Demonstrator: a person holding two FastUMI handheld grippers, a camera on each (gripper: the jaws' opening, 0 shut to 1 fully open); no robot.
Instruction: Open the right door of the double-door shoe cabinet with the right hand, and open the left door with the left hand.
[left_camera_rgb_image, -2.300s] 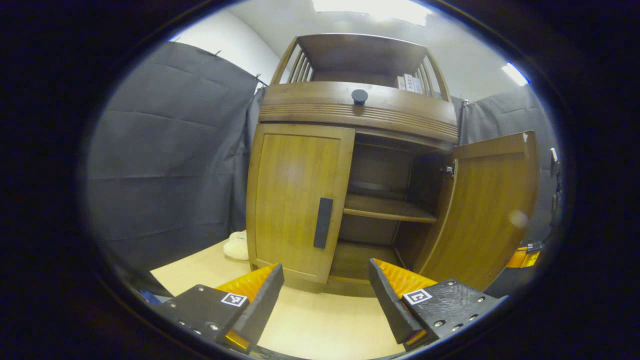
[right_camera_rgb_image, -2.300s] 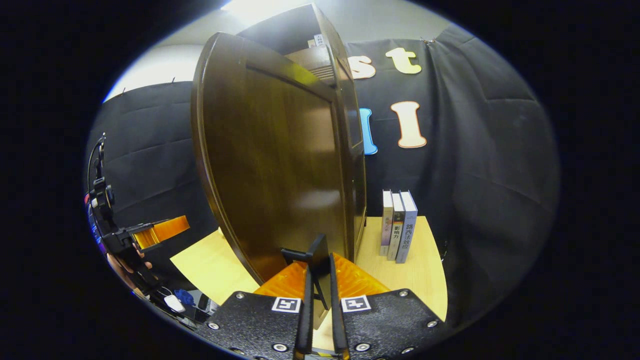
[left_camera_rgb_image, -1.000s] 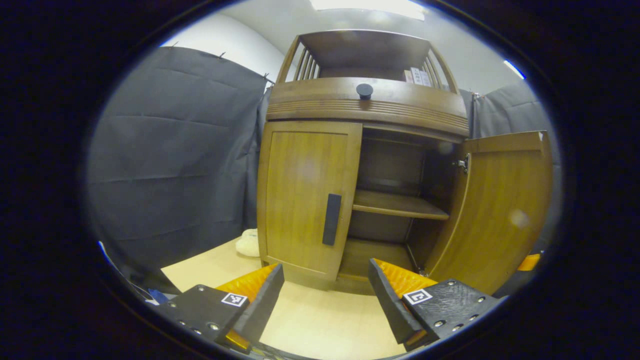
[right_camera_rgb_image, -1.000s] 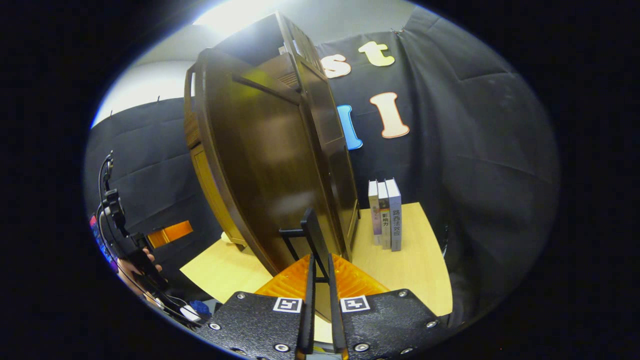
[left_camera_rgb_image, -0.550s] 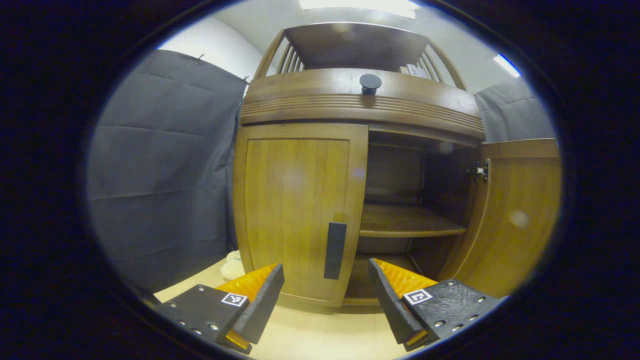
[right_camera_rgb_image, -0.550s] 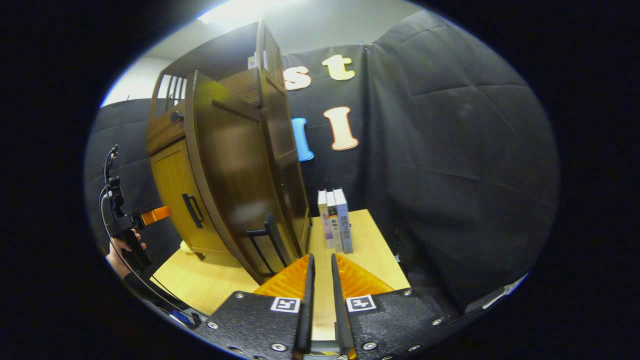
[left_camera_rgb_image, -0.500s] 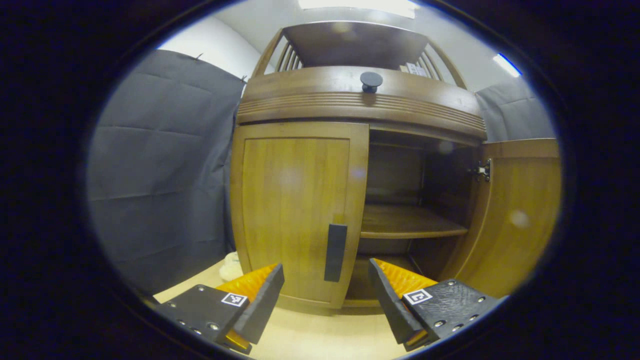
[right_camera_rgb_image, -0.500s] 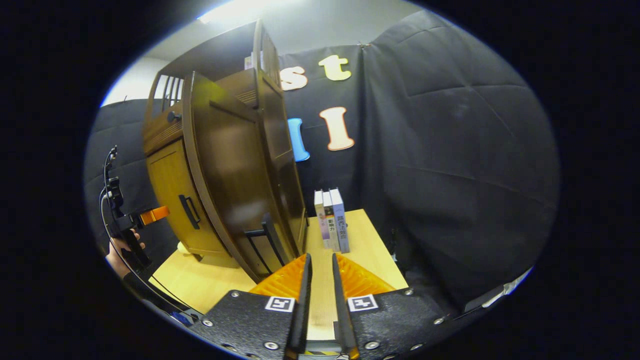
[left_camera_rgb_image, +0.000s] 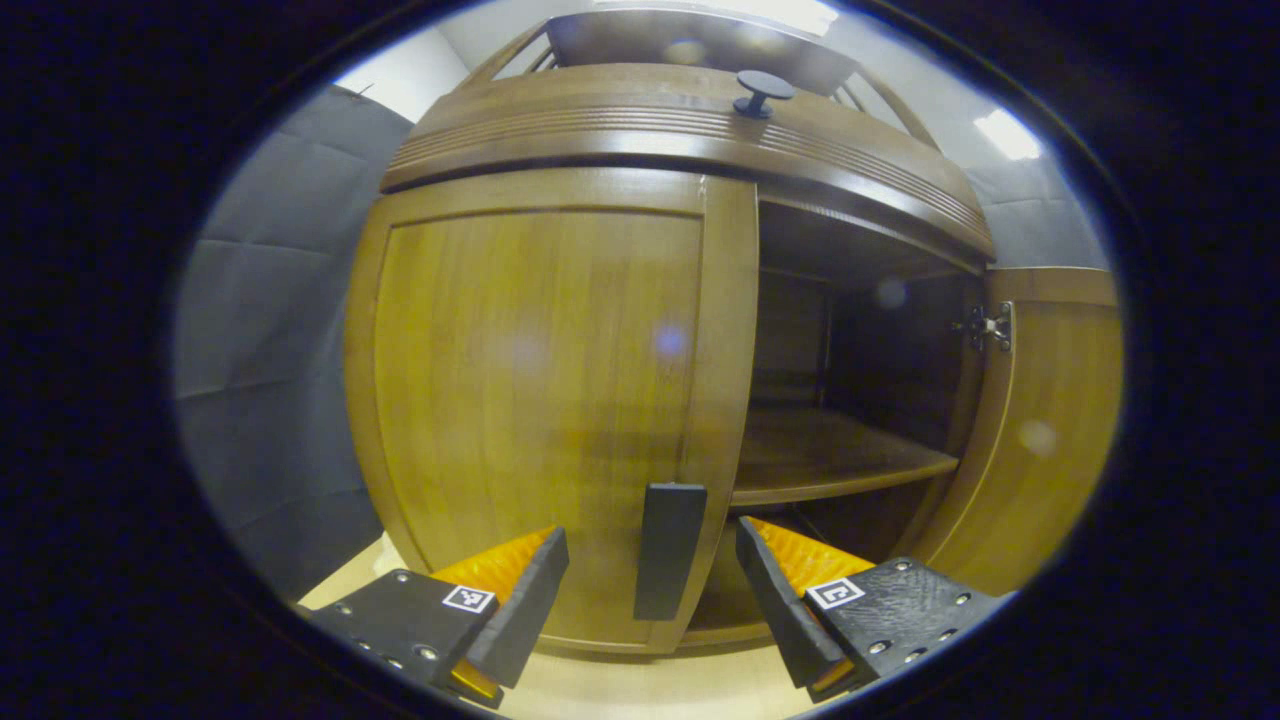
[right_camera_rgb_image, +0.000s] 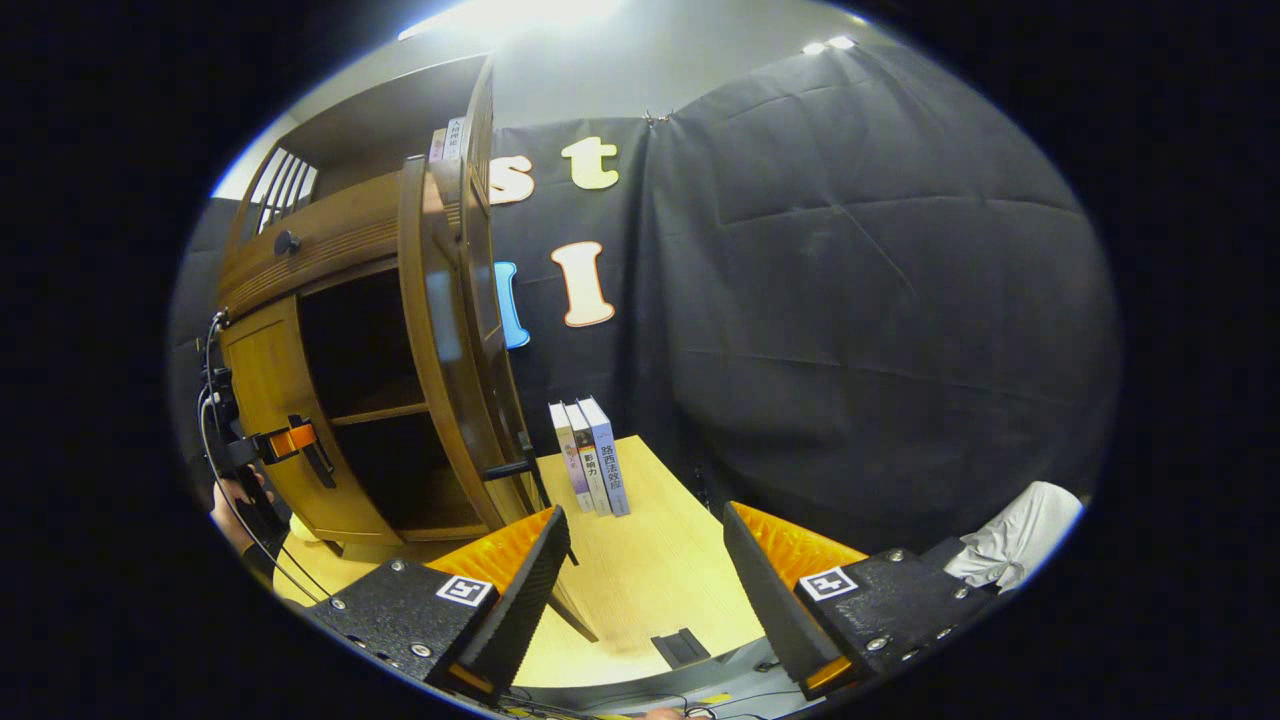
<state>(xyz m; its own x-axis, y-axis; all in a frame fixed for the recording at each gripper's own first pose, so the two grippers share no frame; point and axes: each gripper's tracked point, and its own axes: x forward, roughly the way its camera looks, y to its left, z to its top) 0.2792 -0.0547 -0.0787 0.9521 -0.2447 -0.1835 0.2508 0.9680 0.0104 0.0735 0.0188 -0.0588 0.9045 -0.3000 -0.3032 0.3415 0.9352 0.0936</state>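
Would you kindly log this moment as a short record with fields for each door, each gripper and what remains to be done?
right door: swung wide open
left door: closed
left handle: upright bar between the open fingers, not gripped
left gripper: open, close in front of the left door
right gripper: open, apart from the right door, holding nothing
books: three, upright on the table beside the cabinet
remaining: left door

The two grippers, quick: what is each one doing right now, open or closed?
Left gripper: open, either side of the left door's handle, not clamped.
Right gripper: open, holding nothing.
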